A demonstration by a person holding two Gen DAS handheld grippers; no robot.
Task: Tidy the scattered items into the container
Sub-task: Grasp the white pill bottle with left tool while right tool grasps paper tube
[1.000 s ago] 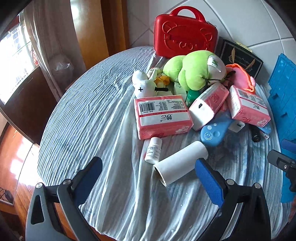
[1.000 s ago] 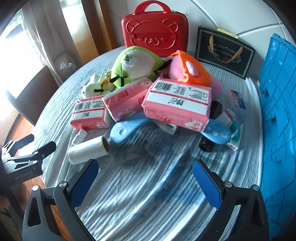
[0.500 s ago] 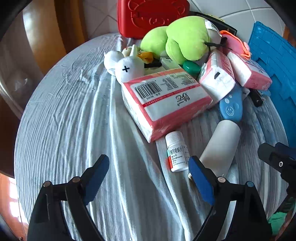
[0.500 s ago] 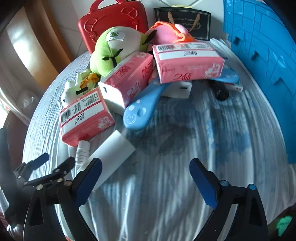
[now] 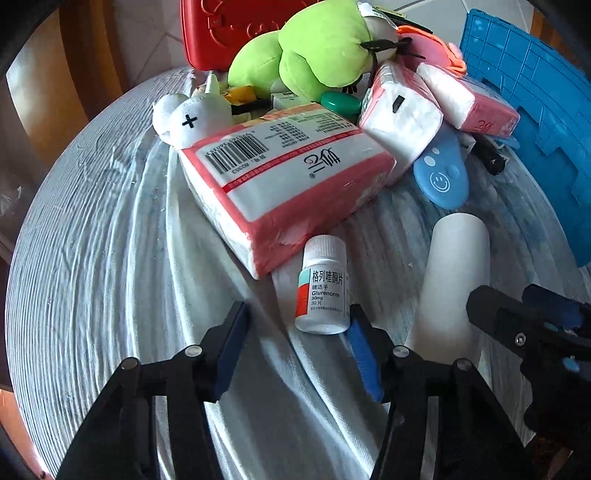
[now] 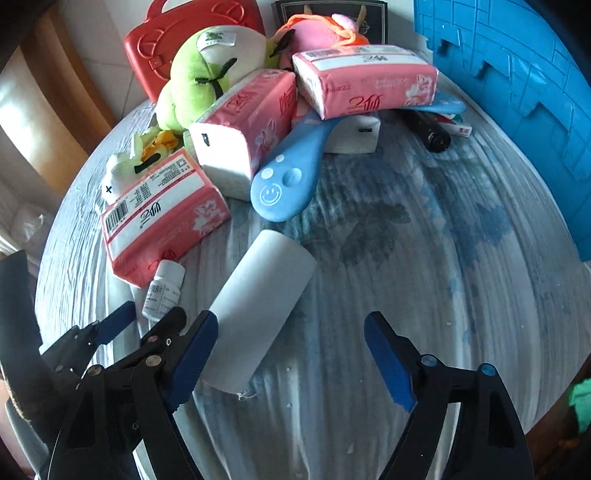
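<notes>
Between the closing left gripper lies a pill bottle.

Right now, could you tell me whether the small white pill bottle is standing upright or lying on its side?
Lying on its side. The pill bottle rests lengthwise on the tablecloth, its cap toward the pink tissue pack.

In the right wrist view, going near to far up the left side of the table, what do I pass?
Small white pill bottle → pink tissue pack with a barcode → small white plush toy marked with a cross → green plush toy → red plastic case with a handle.
</notes>
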